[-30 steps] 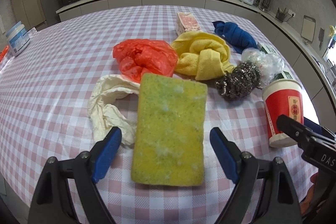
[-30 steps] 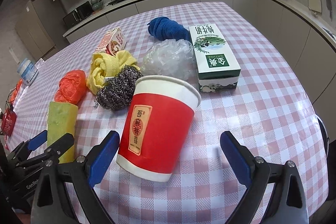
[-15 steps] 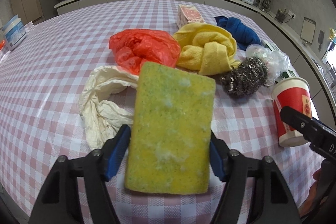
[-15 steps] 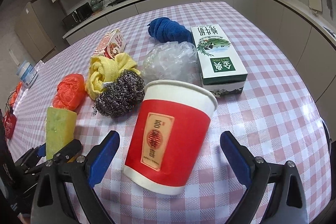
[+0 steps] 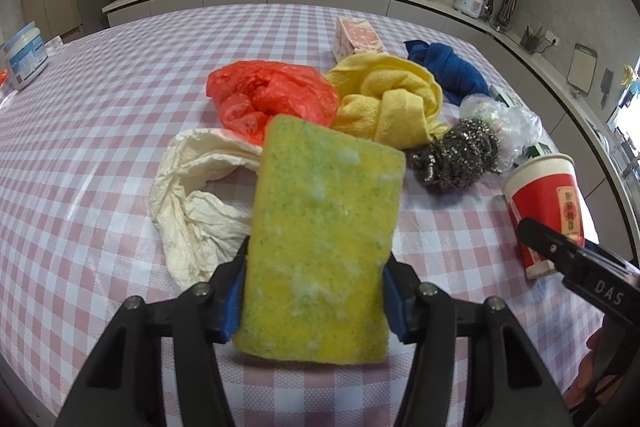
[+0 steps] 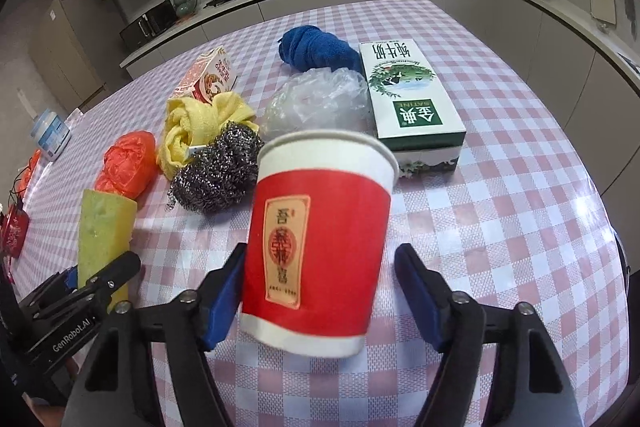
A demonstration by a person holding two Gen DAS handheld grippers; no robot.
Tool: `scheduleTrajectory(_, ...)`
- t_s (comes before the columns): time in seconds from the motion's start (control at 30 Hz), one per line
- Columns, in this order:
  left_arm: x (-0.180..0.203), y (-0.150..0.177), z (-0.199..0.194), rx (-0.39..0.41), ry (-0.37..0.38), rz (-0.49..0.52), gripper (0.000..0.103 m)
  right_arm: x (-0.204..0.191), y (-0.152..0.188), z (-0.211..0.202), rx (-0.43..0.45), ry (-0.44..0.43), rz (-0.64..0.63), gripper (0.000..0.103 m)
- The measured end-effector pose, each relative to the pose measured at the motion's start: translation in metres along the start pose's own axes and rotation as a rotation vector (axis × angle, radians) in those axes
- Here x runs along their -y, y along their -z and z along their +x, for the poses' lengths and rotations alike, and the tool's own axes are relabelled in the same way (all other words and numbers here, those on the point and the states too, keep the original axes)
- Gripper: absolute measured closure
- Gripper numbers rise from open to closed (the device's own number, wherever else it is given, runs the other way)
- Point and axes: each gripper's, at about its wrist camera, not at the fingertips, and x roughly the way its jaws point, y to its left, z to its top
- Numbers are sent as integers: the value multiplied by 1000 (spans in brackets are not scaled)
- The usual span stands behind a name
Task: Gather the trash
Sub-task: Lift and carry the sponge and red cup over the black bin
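Left wrist view: the left gripper (image 5: 314,301) has just been closing, and its pads now press both long sides of the sponge (image 5: 320,239), so that pickup looks secured.

Right wrist view: the right gripper (image 6: 320,297) has just been closing around the cup (image 6: 318,239); the left pad touches it, the right stands just beside it, so the grip is not yet made.

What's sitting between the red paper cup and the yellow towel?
The steel wool scrubber lies between the red paper cup and the yellow towel, touching the towel; clearest in the right wrist view.
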Motion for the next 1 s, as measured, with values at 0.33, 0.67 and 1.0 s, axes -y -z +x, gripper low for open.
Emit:
scheduleTrajectory(0.33, -9, 4, -8, 8, 59, -57, 51, -1, 7, -7, 13, -23, -28, 44)
scheduleTrajectory(0.67, -18, 5, -32, 52, 104, -124, 52, 10, 11, -31, 60, -46, -18, 44)
scheduleTrajectory(1.0, -5, 7, -52, 96, 62, -123, 52, 27, 13, -53, 93, -79, -11, 44)
